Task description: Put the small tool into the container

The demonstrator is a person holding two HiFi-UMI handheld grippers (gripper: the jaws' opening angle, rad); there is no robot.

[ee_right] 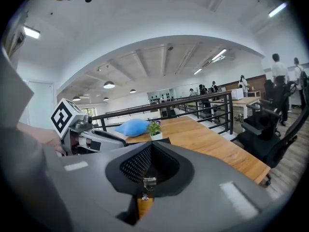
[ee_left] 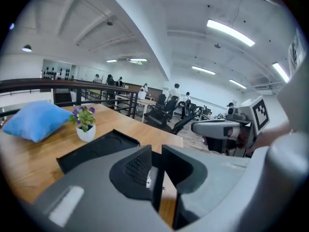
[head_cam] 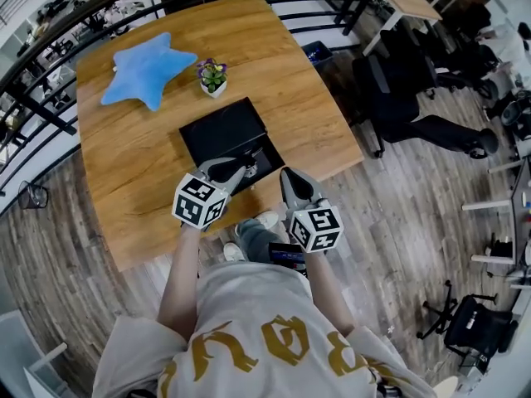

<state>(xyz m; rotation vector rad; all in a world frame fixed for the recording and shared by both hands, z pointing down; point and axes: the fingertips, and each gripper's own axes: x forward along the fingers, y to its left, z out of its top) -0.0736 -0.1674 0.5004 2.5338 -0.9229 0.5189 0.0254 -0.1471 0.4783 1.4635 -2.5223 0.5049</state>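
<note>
An open black container (head_cam: 222,129) lies in the middle of the wooden table (head_cam: 133,214); in the left gripper view the container (ee_left: 96,149) sits just beyond the jaws. My left gripper (head_cam: 241,172) (ee_left: 156,178) hovers at its near right corner, jaws a narrow gap apart with nothing seen between them. A small pale item (head_cam: 250,171) lies by the tips, too small to identify. My right gripper (head_cam: 286,175) (ee_right: 149,178) is shut and empty, held over the table's near edge to the right of the container.
A blue star-shaped cushion (head_cam: 148,69) and a small potted plant (head_cam: 213,76) sit behind the container. A black railing (head_cam: 50,31) runs around the table's far side. Office chairs (head_cam: 390,89) and a seated person's legs are on the floor to the right.
</note>
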